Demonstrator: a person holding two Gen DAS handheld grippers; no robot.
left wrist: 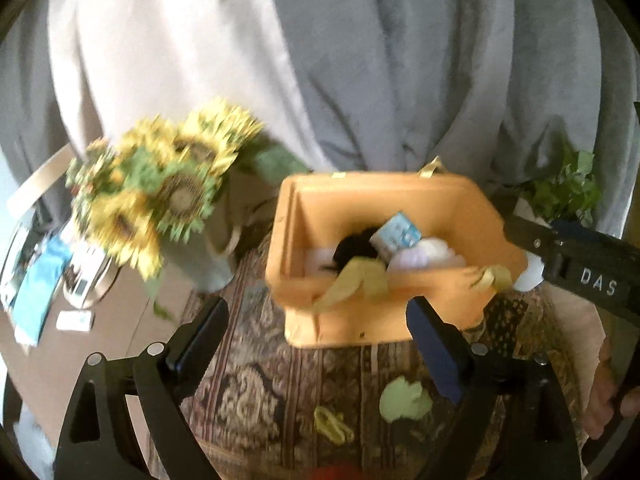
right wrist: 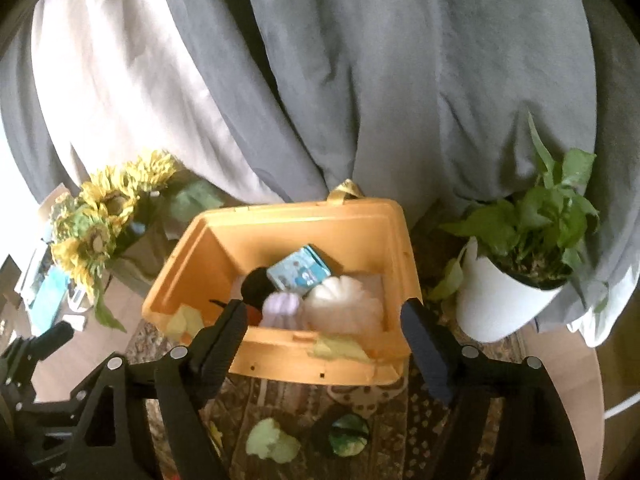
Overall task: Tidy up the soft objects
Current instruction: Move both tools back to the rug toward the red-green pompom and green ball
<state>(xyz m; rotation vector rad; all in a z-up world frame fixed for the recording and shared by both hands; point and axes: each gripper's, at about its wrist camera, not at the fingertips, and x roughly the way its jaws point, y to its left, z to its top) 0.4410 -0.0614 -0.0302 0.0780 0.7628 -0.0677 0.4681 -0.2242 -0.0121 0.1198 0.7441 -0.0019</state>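
**Soft things in and before the orange bin**

An orange plastic bin [right wrist: 280, 236] stands open on a patterned runner, its far wall tilted back. Inside lie a white ribbed pumpkin-shaped plush [right wrist: 340, 300], a smaller lilac ribbed plush [right wrist: 282, 306] just beside it on the left, a black fuzzy item [right wrist: 256, 282] behind the lilac one, and a light blue printed packet [right wrist: 300, 274] leaning tilted against the back. A pale yellow cloth [left wrist: 352, 280] hangs over the near rim. In front of the bin, on the runner, rest a pale green soft lump [right wrist: 272, 446], a dark green round plush [right wrist: 348, 434] near it, and a yellow looped band [left wrist: 332, 424]
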